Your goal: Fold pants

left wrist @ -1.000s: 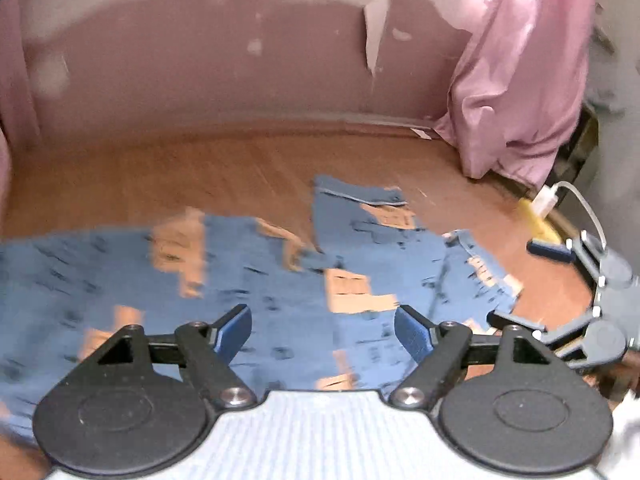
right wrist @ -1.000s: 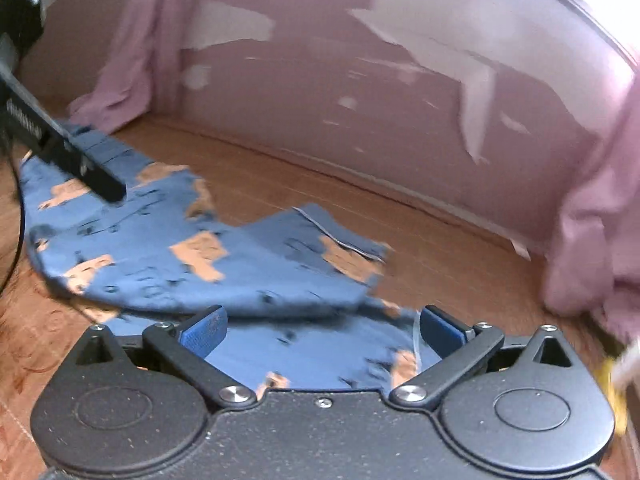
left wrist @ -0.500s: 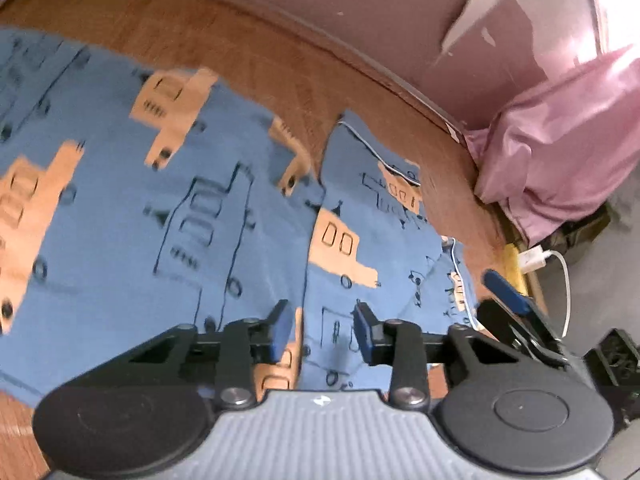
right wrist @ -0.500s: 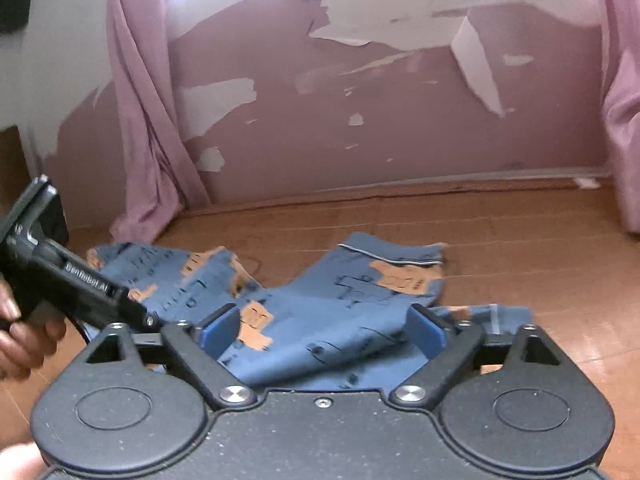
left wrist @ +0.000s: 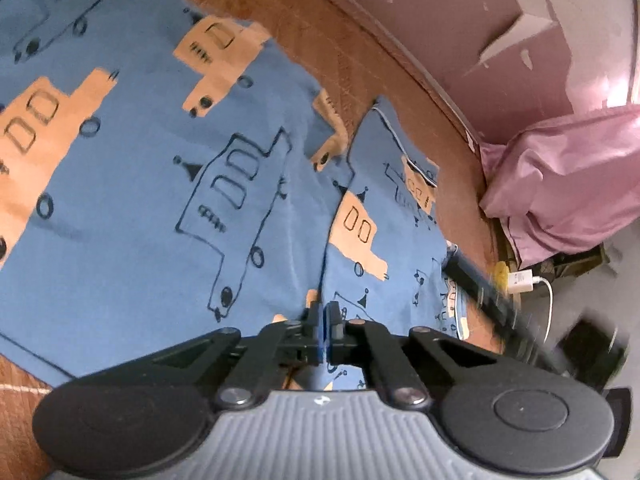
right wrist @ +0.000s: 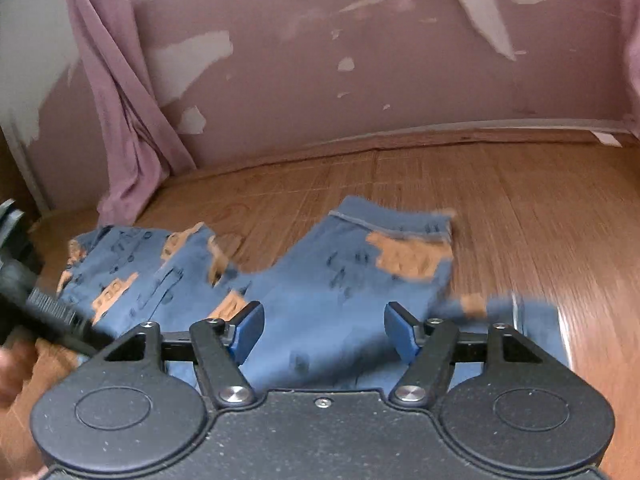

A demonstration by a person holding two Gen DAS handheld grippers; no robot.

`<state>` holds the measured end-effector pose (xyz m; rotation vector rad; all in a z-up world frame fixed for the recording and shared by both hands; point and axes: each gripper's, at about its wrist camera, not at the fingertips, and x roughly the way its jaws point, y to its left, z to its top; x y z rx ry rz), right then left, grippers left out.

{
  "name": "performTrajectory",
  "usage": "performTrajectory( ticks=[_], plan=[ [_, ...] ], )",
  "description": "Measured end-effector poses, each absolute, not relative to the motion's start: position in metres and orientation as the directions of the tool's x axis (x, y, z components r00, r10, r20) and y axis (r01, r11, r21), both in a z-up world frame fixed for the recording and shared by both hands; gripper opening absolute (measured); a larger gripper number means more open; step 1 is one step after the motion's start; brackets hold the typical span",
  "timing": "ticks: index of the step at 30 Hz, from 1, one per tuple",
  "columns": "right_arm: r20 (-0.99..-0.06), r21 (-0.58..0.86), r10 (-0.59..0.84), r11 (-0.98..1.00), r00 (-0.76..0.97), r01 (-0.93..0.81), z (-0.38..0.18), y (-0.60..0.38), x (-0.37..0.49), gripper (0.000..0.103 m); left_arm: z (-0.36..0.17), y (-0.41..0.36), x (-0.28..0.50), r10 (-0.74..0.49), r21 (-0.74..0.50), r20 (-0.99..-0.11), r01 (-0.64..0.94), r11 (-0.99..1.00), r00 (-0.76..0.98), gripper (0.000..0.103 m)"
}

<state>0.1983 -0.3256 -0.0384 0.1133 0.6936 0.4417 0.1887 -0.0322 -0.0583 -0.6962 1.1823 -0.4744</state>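
Along the far edge of the brown wood-grain floor (right wrist: 520, 208) runs a pink wall with peeling paint (right wrist: 360, 60); pink curtains (right wrist: 120, 92) hang far left, more pink cloth (left wrist: 560, 184) heaped right, white charger plug (left wrist: 520, 282) near it. Blue pants printed with orange trucks (left wrist: 140, 208) lie spread flat on the floor. Left gripper (left wrist: 325, 330): blue pads pinched together on the pants' near fold. Right gripper (right wrist: 324, 332): jaws wide, just above the fabric, gripping nothing
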Motion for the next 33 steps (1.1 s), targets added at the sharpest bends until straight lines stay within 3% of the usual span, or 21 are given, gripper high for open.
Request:
performTrajectory(
  ticks=[2, 11, 17, 20, 22, 25, 27, 33],
  plan=[
    [-0.673, 0.241, 0.407, 0.910, 0.618, -0.337, -0.025, -0.307, 0.240, 0.070, -0.054, -0.037, 0.187, -0.658, -0.693, -0.679, 0.014, 0.721, 0.326, 0.001],
    [-0.875, 0.177, 0.239, 0.967, 0.420, -0.180, -0.021, -0.229, 0.354, 0.067, -0.043, -0.058, 0.189, -0.625, -0.640, -0.707, 0.077, 0.765, 0.331, 0.001],
    [-0.925, 0.162, 0.152, 0.987, 0.349, 0.000, -0.031, -0.226, 0.382, 0.060, -0.045, -0.049, 0.187, -0.635, -0.654, -0.696, 0.070, 0.753, 0.334, 0.001],
    [-0.933, 0.123, 0.116, 0.992, 0.340, 0.000, -0.031, -0.218, 0.386, 0.059, -0.049, -0.049, 0.186, -0.637, -0.657, -0.695, 0.067, 0.751, 0.333, 0.001],
    [-0.941, 0.058, 0.061, 0.998, 0.334, -0.020, -0.032, -0.209, 0.385, 0.053, -0.050, -0.048, 0.185, -0.637, -0.658, -0.695, 0.063, 0.750, 0.334, 0.001],
    [-0.938, -0.039, -0.025, 0.999, 0.346, -0.032, -0.031, -0.196, 0.382, 0.027, -0.049, -0.049, 0.186, -0.633, -0.654, -0.698, 0.061, 0.754, 0.334, 0.001],
    [-0.937, -0.036, -0.023, 0.999, 0.349, -0.030, -0.031, -0.191, 0.379, 0.002, -0.047, -0.050, 0.185, -0.627, -0.646, -0.702, 0.067, 0.760, 0.339, 0.001],
    [-0.896, 0.154, 0.125, 0.988, 0.426, 0.033, -0.013, -0.232, 0.360, 0.000, -0.037, -0.049, 0.180, -0.598, -0.612, -0.713, 0.091, 0.786, 0.366, 0.000]
  ],
)
